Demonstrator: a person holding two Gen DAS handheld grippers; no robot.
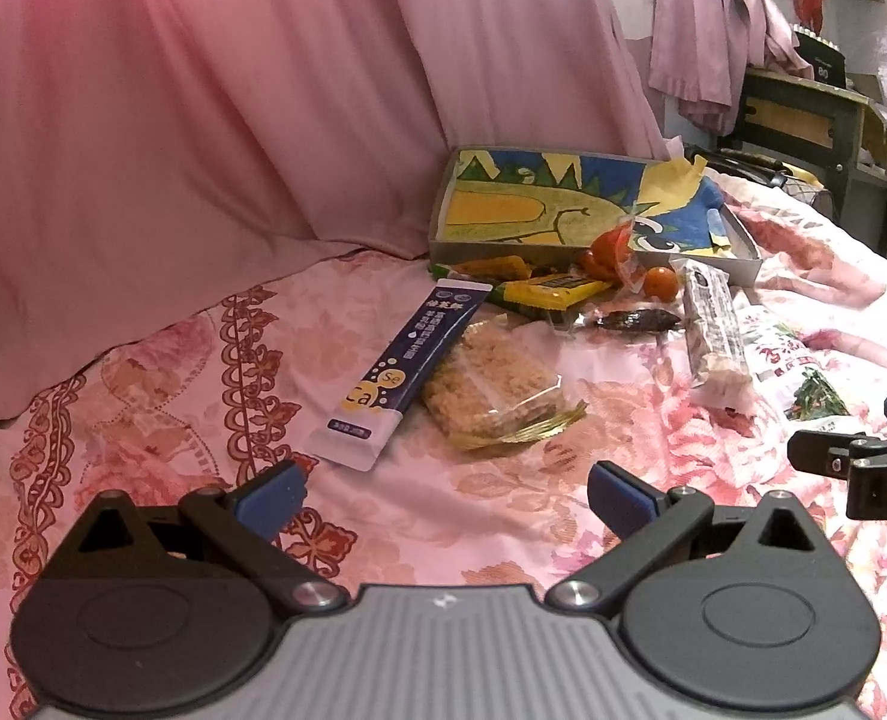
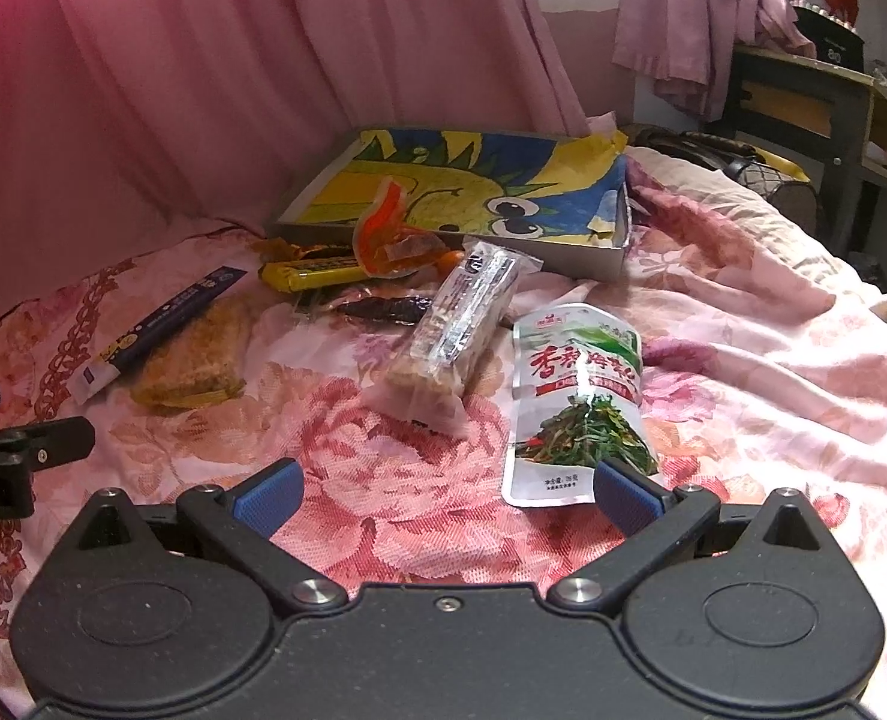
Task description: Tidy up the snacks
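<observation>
Snacks (image 1: pixel 491 384) lie scattered on floral bed (image 1: pixel 143 372) w/ pink curtain (image 1: pixel 203 90) behind, left tool (image 1: pixel 446 495) fingers apart, empty. Right view: seaweed pouch (image 2: pixel 575 402) just ahead of right tool (image 2: pixel 446 495), spread wide, empty; shallow box (image 2: pixel 614 255) near curtain.

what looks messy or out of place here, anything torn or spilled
Nothing looks spilled. The snacks lie scattered on the floral bedspread in front of the box, none clearly inside it. The box's yellow paper lining is crumpled and torn at the far corner. The seaweed packet lies apart from the pile.
</observation>
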